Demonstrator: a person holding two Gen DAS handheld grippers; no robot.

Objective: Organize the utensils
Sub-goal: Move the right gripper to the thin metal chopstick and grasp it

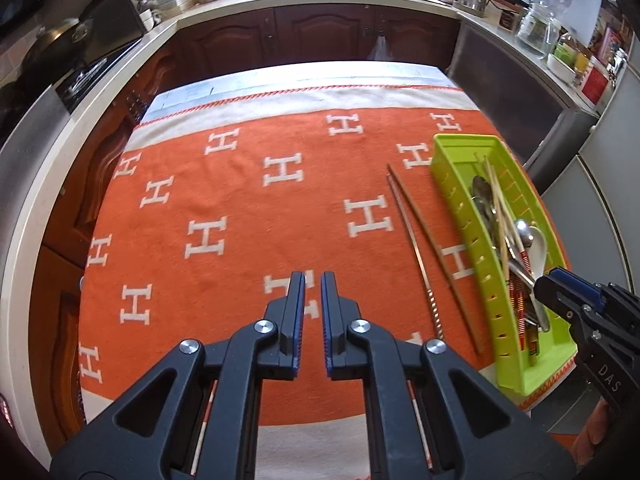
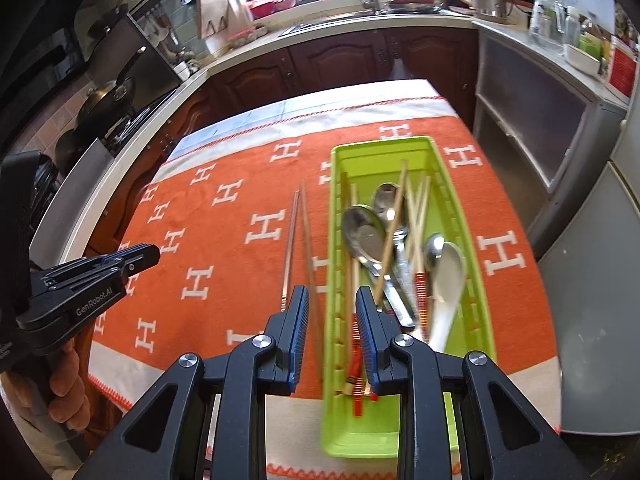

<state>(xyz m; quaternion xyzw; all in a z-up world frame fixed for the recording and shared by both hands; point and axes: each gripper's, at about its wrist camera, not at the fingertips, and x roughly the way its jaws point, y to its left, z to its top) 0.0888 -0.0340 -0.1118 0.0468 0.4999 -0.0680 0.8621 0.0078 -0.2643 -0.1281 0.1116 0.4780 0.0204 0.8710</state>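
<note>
Two chopsticks point(image 2: 298, 240) lie side by side on the orange cloth point(image 1: 224, 208), just left of the green tray point(image 2: 400, 148); the tray holds the rest: spoons point(image 2: 366, 236), a white spoon point(image 2: 450, 276) and more chopsticks, all in a jumble.

The left tongs point(image 1: 312, 280) are nearly pressed together and hold nothing; they hang over bare cloth. The right tongs point(image 2: 332, 300) are a little spread, with the tray's left wall and a red-banded chopstick showing in the gap; the picture is blurry there, so I cannot tell if they pinch anything.

The next job looks like getting the loose pair into the tray; it may go best to grab both sticks near the middle, at about 11 o'clock from the right tongs, so they do not tip; lift them over the tray wall, then lay them long-ways.

The tray sits near the worktop point(image 1: 280, 76) edge at 3 o'clock, and its near end is close to the front edge, so a hard push could slide it off; from 9 to 12 o'clock the cloth is wide open for moving.
</note>
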